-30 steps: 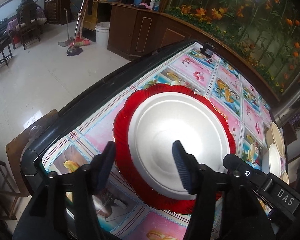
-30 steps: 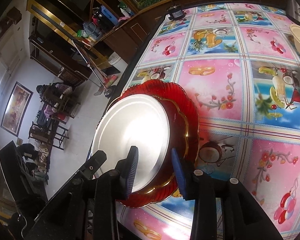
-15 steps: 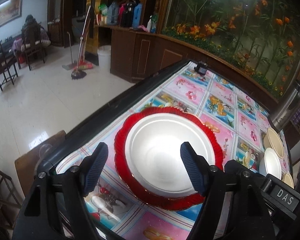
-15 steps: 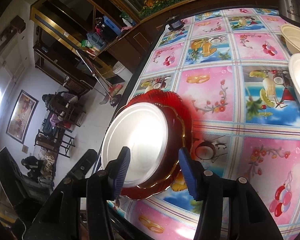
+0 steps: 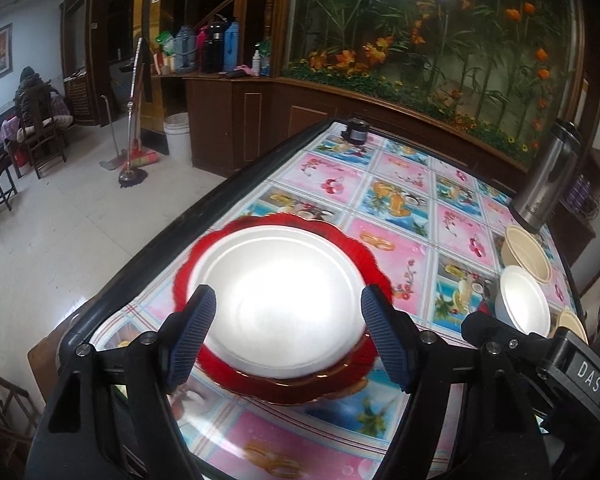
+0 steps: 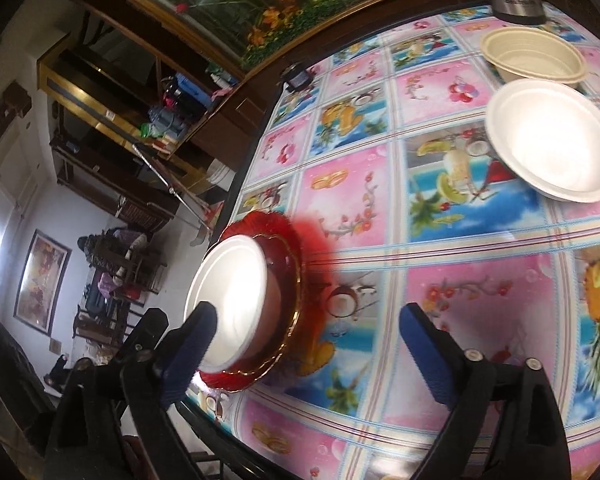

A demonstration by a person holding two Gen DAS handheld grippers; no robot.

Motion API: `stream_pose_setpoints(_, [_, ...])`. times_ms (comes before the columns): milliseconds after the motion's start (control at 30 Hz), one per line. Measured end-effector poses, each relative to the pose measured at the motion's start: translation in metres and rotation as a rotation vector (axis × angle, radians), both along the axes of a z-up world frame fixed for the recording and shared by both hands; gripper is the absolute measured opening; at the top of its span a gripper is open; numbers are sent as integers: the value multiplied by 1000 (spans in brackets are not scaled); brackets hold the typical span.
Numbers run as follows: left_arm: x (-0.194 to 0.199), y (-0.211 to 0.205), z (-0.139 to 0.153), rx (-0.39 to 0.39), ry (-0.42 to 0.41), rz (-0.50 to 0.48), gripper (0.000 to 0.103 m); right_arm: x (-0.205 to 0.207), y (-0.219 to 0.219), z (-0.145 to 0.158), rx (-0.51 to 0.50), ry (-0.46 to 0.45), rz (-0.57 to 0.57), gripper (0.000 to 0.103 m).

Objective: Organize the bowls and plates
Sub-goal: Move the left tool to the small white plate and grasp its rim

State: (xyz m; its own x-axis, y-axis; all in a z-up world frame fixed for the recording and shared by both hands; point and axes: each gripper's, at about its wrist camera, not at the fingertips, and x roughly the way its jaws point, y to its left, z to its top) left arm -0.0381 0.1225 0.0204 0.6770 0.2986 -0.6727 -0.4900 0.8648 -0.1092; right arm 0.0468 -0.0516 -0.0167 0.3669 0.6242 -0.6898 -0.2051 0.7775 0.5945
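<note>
A white plate (image 5: 276,296) lies on a red scalloped plate (image 5: 356,256) near the table's left edge; both also show in the right wrist view, the white plate (image 6: 232,300) on the red plate (image 6: 288,280). My left gripper (image 5: 286,336) is open and empty, above the white plate's near side. My right gripper (image 6: 312,356) is open and empty, above the cloth right of the plates. A white bowl (image 6: 552,140) and a beige bowl (image 6: 532,56) sit at the far right, also seen in the left wrist view as white bowl (image 5: 524,300) and beige bowl (image 5: 526,252).
The table has a bright patterned cloth (image 6: 480,304) and a dark rim (image 5: 220,208). A steel thermos (image 5: 548,176) stands behind the bowls. A small black device (image 5: 356,130) sits at the far edge. A third bowl's rim (image 5: 572,324) peeks out at right.
Both grippers have opened wider and pulled back and up from the plates. The right gripper's view has swung right, bringing the bowls into sight. The plates have not moved.
</note>
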Motion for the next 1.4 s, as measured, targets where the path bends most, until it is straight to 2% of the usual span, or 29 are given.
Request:
stream_pose_setpoints(167, [12, -25, -1, -26, 10, -87, 75, -2, -35, -2, -8, 5, -55, 103])
stream_pose_setpoints(300, [26, -55, -2, -51, 31, -192, 75, -6, -74, -4, -10, 16, -127, 103])
stream_pose_setpoints(600, [71, -109, -12, -114, 116, -344, 75, -2, -160, -13, 59, 75, -305, 103])
stream_pose_setpoints(700, [86, -121, -17, -140, 147, -360, 75, 3, -180, -16, 98, 95, -353, 103])
stream_pose_setpoints(967, [135, -146, -31, -207, 210, -394, 75, 29, -198, -20, 158, 129, -394, 103])
stream_pose_setpoints(1233, [175, -165, -49, -200, 252, -398, 75, 63, -202, -25, 155, 144, -413, 102])
stream_pose_setpoints(1400, [189, -170, -60, -195, 269, -387, 75, 80, -201, -35, 123, 157, -437, 96])
